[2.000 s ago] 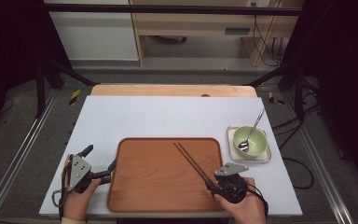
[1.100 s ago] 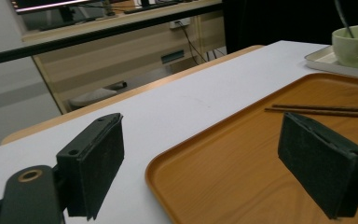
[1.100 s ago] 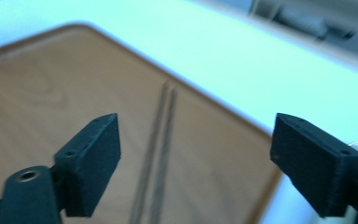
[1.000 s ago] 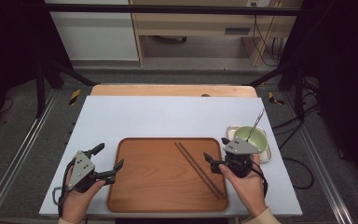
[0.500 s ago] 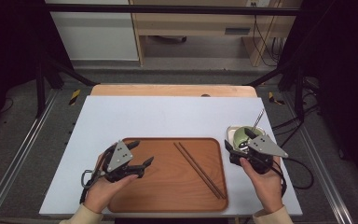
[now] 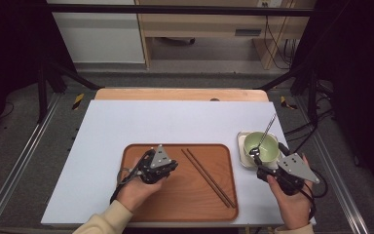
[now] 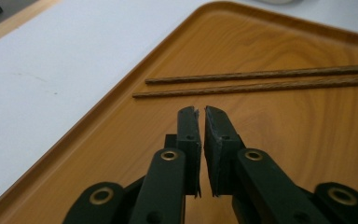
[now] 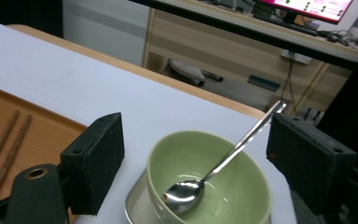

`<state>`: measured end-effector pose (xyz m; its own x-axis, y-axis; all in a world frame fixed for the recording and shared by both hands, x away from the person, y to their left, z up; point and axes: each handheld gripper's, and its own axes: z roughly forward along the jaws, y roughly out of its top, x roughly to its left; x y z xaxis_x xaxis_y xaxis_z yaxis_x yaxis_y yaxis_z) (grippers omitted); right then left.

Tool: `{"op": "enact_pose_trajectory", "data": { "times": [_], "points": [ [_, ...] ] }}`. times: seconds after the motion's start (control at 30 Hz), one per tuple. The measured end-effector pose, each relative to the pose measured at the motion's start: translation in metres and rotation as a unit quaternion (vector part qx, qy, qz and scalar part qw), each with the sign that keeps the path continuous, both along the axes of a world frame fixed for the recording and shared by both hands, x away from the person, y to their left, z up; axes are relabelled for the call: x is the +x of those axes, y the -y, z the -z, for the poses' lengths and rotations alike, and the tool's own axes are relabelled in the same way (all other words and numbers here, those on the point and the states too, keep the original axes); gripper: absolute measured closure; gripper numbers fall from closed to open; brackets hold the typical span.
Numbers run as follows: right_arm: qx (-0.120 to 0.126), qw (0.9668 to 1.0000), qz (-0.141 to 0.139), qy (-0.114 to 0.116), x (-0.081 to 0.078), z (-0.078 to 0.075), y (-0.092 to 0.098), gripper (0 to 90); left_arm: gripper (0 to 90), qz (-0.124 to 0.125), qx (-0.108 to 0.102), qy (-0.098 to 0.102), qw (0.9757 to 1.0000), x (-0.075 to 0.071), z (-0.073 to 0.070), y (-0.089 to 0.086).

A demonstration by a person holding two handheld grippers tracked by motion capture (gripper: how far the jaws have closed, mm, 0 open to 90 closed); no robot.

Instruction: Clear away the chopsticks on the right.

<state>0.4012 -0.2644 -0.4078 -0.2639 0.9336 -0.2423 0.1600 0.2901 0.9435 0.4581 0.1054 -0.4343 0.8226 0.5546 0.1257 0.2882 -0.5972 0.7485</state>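
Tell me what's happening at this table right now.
A person works with a gripper in each hand. The left gripper, jaws just closed on nothing, sits over the wooden tray short of the chopsticks. The right gripper is open, its jaws either side of the green bowl that holds a spoon.

The place looks like a laboratory set up for recordings. A table (image 6: 126, 126) with a white cover stands inside a frame of black metal bars (image 6: 185, 9), on a grey floor. Behind it there is a wooden desk (image 8: 242, 51) with many cables (image 6: 272, 39), and a monitor (image 8: 307, 7) is switched on.
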Motion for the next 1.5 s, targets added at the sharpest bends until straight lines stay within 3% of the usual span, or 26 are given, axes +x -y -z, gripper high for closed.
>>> {"op": "enact_pose_trajectory", "data": {
  "times": [0.13, 0.3, 0.43, 0.5, 0.67, 0.97, 1.13, 1.5],
  "points": [
    [0.0, 1.0, 0.003, -0.007, 0.001, 0.004, 0.001, 19.3, 88.8, -0.001, 0.022, -0.02, 0.9996, 0.012, 0.009, 0.013],
    [-0.023, 0.9997, 0.006, -0.005, 0.0, 0.005, -0.002, 19.4, 89.4, -0.005, 0.037, -0.02, 0.9991, 0.024, 0.017, 0.025],
    [-0.024, 0.9997, 0.007, 0.002, -0.002, 0.004, -0.001, 19.6, 89.6, -0.013, 0.043, -0.023, 0.9987, 0.032, 0.023, 0.029],
    [-0.025, 0.9997, 0.008, 0.001, -0.001, 0.005, 0.0, 19.7, 89.6, -0.018, 0.037, -0.024, 0.9989, 0.036, 0.025, 0.031],
    [-0.024, 0.9997, 0.01, -0.002, -0.001, 0.006, 0.002, 19.9, 89.6, -0.018, 0.048, -0.029, 0.9983, 0.044, 0.029, 0.035],
    [-0.03, 0.9995, 0.009, -0.002, -0.001, 0.006, 0.002, 20.1, 89.6, -0.013, 0.035, -0.033, 0.9988, 0.051, 0.036, 0.05],
    [-0.029, 0.9995, 0.01, -0.003, -0.001, 0.006, 0.003, 20.0, 89.5, 0.001, 0.043, -0.028, 0.9987, 0.053, 0.036, 0.06],
    [-0.02, 0.9997, 0.012, -0.01, 0.0, 0.007, 0.005, 20.1, 89.5, 0.025, 0.038, -0.028, 0.9986, 0.052, 0.036, 0.085]
  ]
}}
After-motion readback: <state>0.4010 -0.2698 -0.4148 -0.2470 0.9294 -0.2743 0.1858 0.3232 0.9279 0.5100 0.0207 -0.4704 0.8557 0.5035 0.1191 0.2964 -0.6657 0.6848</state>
